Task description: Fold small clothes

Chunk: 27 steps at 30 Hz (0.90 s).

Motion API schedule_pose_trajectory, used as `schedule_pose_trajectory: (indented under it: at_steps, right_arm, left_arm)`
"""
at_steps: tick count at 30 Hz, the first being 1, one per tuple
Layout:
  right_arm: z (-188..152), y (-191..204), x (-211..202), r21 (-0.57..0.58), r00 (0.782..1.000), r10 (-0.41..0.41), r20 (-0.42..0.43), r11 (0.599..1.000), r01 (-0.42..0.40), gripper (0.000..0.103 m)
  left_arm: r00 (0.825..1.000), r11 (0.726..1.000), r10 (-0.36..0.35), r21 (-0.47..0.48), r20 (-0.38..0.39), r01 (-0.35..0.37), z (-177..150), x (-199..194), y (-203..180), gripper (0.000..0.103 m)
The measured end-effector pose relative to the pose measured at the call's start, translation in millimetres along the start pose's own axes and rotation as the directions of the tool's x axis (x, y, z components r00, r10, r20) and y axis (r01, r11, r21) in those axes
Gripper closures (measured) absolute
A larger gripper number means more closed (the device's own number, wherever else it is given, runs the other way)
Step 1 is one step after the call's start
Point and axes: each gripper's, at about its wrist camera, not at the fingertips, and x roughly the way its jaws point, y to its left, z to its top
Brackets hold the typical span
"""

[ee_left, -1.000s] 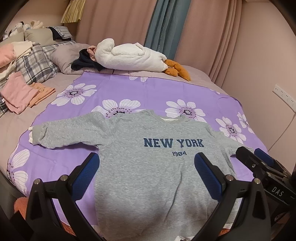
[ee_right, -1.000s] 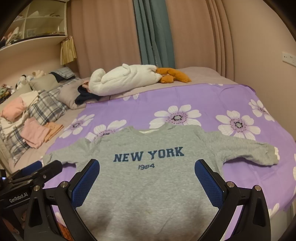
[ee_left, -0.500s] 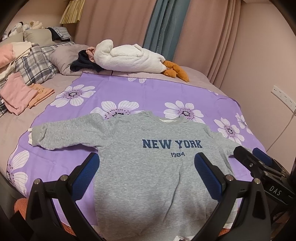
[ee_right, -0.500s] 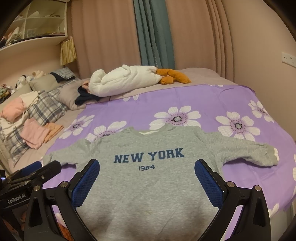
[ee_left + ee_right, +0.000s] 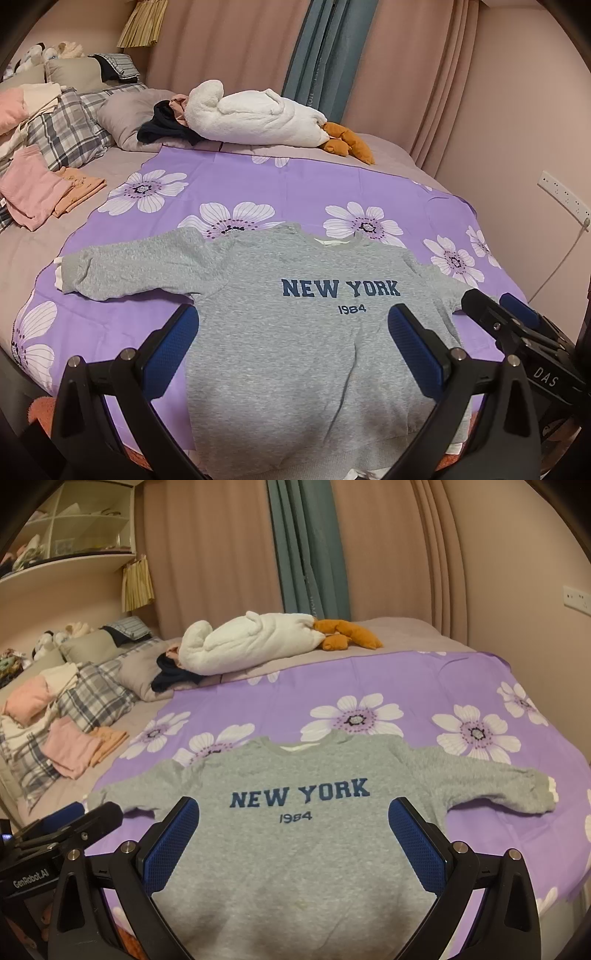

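A small grey sweatshirt (image 5: 295, 332) (image 5: 303, 849) printed NEW YORK 1984 lies flat, front up, on a purple flowered sheet (image 5: 303, 192) (image 5: 388, 679), both sleeves spread sideways and its hem toward me. My left gripper (image 5: 293, 339) hovers open above the lower chest, blue pads wide apart and holding nothing. My right gripper (image 5: 293, 830) is likewise open over the same area, empty. Each gripper's blue-tipped fingers show at the edge of the other's view: the right gripper (image 5: 517, 317) by the right sleeve, the left gripper (image 5: 66, 819) by the left sleeve.
A white plush toy (image 5: 258, 114) with orange feet and dark clothing lie at the far end of the bed. Folded pink and orange garments (image 5: 40, 188) and plaid pillows (image 5: 70, 125) sit at the left. Curtains and a wall with a socket strip (image 5: 561, 192) border the right.
Both grippers have drifted slightly, so the sweatshirt sits a little lower and nearer in the left wrist view. The sweatshirt itself has not moved, and both grippers stay open.
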Motion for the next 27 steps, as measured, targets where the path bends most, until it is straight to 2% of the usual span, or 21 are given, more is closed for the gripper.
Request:
schedule_pose_trajectory:
  at_steps: [27]
  right_arm:
    - [4.2, 3.8, -3.8, 0.001, 1.000, 0.002, 0.014, 1.000, -0.002, 0.001]
  left_arm:
    - [1.000, 1.000, -0.025, 0.001, 0.001, 0.025, 3.6, -3.5, -0.6, 0.000]
